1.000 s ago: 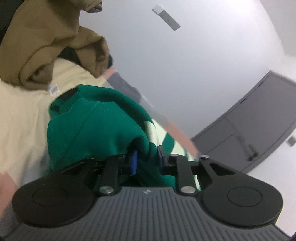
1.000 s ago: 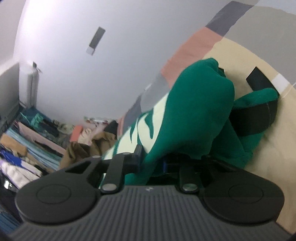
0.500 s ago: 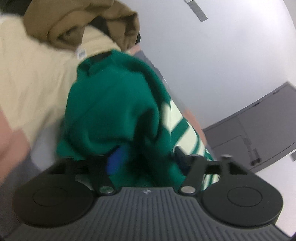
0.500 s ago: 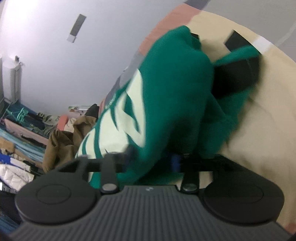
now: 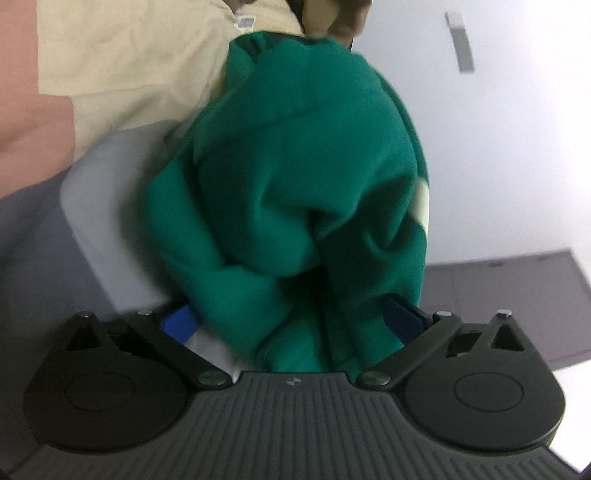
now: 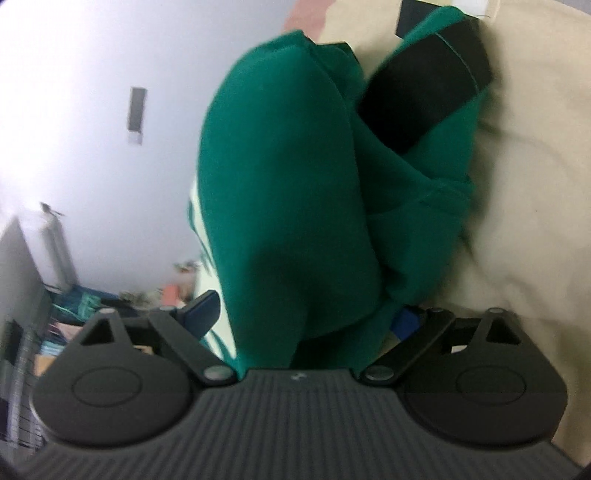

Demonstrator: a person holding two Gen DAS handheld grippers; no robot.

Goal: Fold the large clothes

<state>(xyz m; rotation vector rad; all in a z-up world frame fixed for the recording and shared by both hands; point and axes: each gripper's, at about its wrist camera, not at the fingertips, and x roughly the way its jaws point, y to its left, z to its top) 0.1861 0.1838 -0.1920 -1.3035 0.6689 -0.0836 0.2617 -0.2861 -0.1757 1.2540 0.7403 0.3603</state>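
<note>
A bunched green garment (image 5: pixel 295 166) with cream stripes lies on a patchwork bed cover (image 5: pixel 129 66). In the left wrist view it fills the middle, and a fold of it hangs between the jaws of my left gripper (image 5: pixel 291 317). Those jaws are opening, and the blue pads (image 5: pixel 177 319) stand wide of the cloth. In the right wrist view the same green garment (image 6: pixel 288 184) shows a black band (image 6: pixel 424 96) at its far end. My right gripper (image 6: pixel 303 317) is opening too, with cloth loose between its spread fingers.
A brown garment (image 5: pixel 332 18) lies beyond the green one at the top. The bed cover (image 6: pixel 535 184) is beige on the right, with grey (image 5: pixel 103 192) and pink (image 5: pixel 29 110) patches. A dark door (image 5: pixel 517 295) and a heap of clothes (image 6: pixel 74 302) stand past the bed.
Both pairs of jaws went from shut on the green cloth to spread wide. Both grippers sank toward the bed and rolled, and the garment now slumps between them.
</note>
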